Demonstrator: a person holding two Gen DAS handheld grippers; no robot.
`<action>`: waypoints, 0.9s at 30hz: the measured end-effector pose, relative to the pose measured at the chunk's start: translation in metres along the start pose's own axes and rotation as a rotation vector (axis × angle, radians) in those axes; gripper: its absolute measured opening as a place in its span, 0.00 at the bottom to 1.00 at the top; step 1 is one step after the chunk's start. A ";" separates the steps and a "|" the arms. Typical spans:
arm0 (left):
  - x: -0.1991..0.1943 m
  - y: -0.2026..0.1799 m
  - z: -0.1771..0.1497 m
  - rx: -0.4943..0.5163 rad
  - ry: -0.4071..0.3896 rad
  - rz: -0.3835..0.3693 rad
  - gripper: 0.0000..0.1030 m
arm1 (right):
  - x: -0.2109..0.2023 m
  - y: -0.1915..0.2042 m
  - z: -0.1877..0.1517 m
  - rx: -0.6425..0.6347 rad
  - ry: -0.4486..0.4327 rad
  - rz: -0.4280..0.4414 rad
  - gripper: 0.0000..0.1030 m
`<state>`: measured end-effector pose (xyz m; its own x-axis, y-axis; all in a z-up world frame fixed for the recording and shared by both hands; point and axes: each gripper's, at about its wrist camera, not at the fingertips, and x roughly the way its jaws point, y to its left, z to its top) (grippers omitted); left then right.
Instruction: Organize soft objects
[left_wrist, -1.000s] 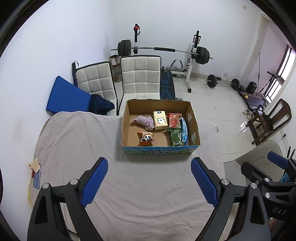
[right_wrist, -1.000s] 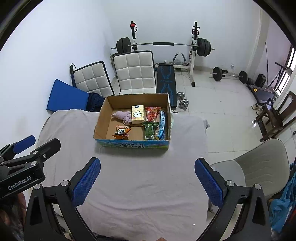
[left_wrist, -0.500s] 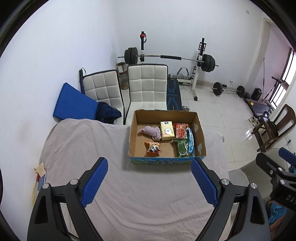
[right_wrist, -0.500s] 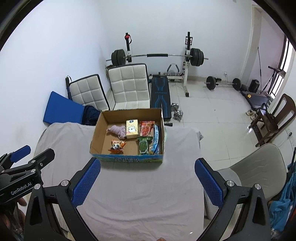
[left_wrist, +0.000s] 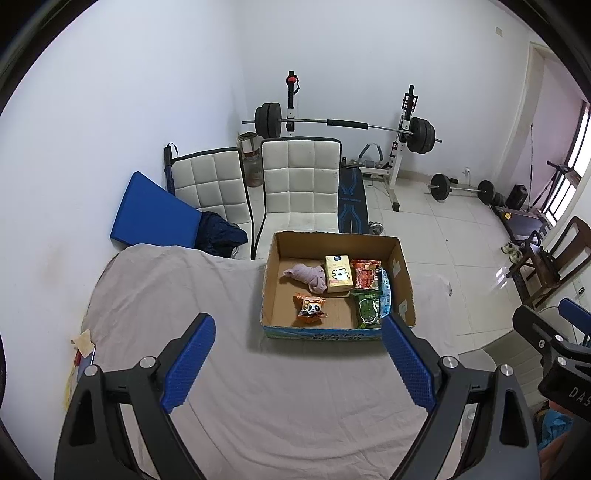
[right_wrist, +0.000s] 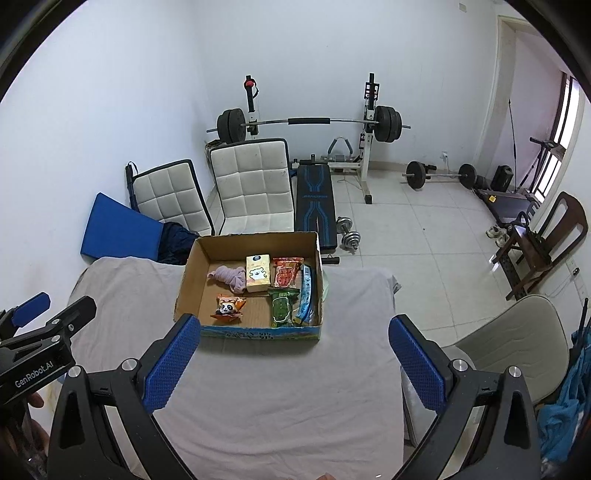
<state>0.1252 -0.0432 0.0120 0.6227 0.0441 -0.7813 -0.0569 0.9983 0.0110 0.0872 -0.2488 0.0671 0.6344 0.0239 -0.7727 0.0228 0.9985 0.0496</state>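
Left tool (left_wrist: 297, 360) and right tool (right_wrist: 293, 356): fingers spread wide apart on both, nothing between them, both held above the near part of the grey-sheeted surface (left_wrist: 177, 291). Cardboard box (left_wrist: 403, 280) sits open-topped on the far part of the surface, well apart from both tools. Contents, left wrist view: lilac cloth bundle (left_wrist: 308, 276) toward the far left of the box floor, touching the yellow bear-print pack (left_wrist: 337, 273) on its right; red snack packet (left_wrist: 365, 273) just beside that pack; green packet (left_wrist: 367, 309) in the near right corner; blue-and-white packet (left_wrist: 385, 295) standing on edge against the right wall. Orange panda packet (left_wrist: 311, 306) lies alone on the near left floor, apart from the rest. Beyond the surface: two white quilted chairs (left_wrist: 301, 184), blue mat (left_wrist: 155, 214) leaning at the wall, barbell rack (left_wrist: 347, 125).
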 end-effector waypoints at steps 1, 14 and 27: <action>0.000 0.000 0.000 0.001 0.000 0.000 0.90 | 0.000 0.000 0.000 -0.002 0.001 0.000 1.00; 0.000 -0.004 -0.001 0.003 0.002 -0.001 0.90 | 0.002 -0.002 -0.003 -0.015 0.000 -0.004 1.00; 0.000 -0.004 -0.002 0.003 0.001 -0.002 0.90 | 0.002 -0.003 -0.002 -0.022 0.003 0.020 1.00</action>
<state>0.1239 -0.0470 0.0103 0.6218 0.0420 -0.7820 -0.0534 0.9985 0.0111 0.0868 -0.2516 0.0636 0.6322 0.0443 -0.7735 -0.0068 0.9986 0.0516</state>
